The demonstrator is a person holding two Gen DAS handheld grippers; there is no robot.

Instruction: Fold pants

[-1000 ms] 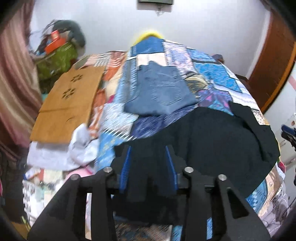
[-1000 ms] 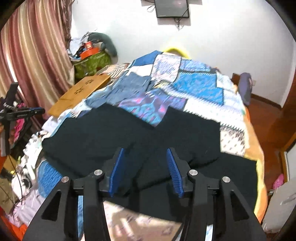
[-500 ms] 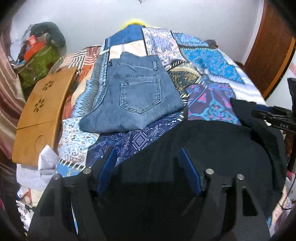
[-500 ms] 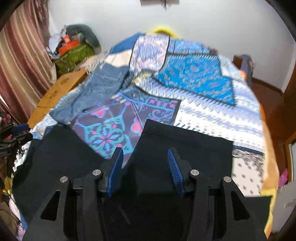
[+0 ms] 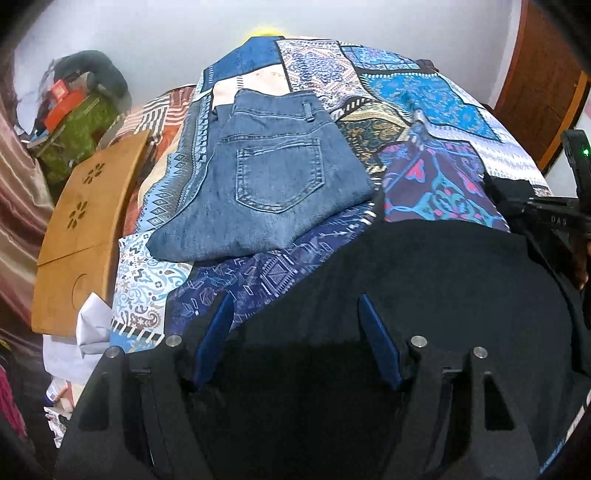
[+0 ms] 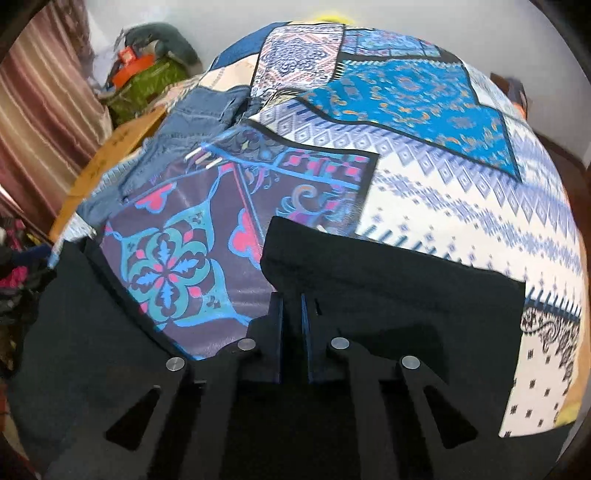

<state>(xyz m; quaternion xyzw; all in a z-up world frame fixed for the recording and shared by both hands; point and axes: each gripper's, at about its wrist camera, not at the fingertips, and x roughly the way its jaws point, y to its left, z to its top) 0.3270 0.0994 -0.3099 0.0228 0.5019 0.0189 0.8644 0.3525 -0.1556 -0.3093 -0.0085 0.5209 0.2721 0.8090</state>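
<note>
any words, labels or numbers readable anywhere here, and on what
"DAS": pale letters on the black body of the right gripper, seen from the left wrist view; the lettering may continue, I can't tell.
Orange box on the far clutter: print too blurred to read.
Nothing else legible.

— What covers the bed?
— A patchwork quilt [image 5: 424,92] in blue, white and purple panels; a yellow thing [image 5: 264,30] shows just past its far end, against the white wall [image 5: 166,33].
— And to the left?
— A wooden lap table [image 5: 85,206] with flower-shaped cut-outs lies along the quilt's edge; a crumpled white cloth [image 5: 92,317] sits at its near end; a green bag [image 5: 81,125] stands beyond it with an orange box [image 5: 61,105] on top.
— The room's edges?
— A striped pink curtain [image 6: 48,85] hangs on the left; a wooden door [image 5: 543,81] stands on the right.
</note>
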